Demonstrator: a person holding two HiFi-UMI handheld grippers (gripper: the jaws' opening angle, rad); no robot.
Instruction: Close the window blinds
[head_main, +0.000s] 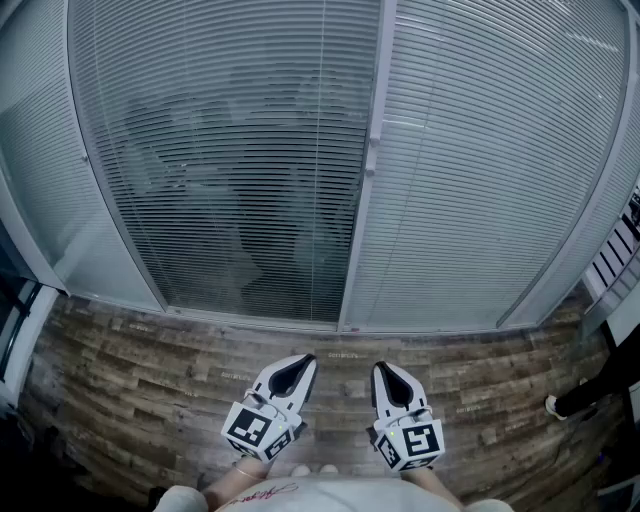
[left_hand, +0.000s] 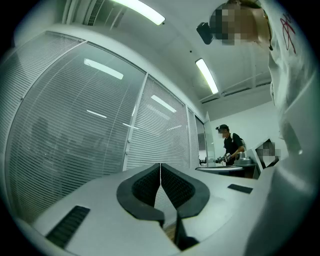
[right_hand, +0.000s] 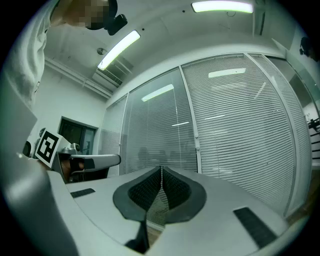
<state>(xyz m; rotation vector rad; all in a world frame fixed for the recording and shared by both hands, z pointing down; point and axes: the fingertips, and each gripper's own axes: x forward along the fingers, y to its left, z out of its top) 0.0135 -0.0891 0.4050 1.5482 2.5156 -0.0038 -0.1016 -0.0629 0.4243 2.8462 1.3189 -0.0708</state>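
Two panels of slatted window blinds fill the glass wall ahead. Through the left blind (head_main: 230, 150) (right_hand: 155, 135) I can see dim shapes behind its slats. The right blind (head_main: 490, 150) (right_hand: 240, 130) looks pale and solid. A white post (head_main: 365, 200) divides them and carries a small knob (head_main: 371, 155) (right_hand: 197, 145). My left gripper (head_main: 305, 358) (left_hand: 160, 165) and right gripper (head_main: 381, 366) (right_hand: 161, 168) hover side by side over the floor, short of the glass. Both are shut, with nothing between their pads.
A wood-plank floor (head_main: 150, 370) runs up to the wall's bottom rail. A dark doorway (head_main: 15, 310) lies at the left edge. A person's leg and shoe (head_main: 590, 390) stand at the right. Another person (left_hand: 231, 145) stands by a round table (left_hand: 220, 169) further along the wall.
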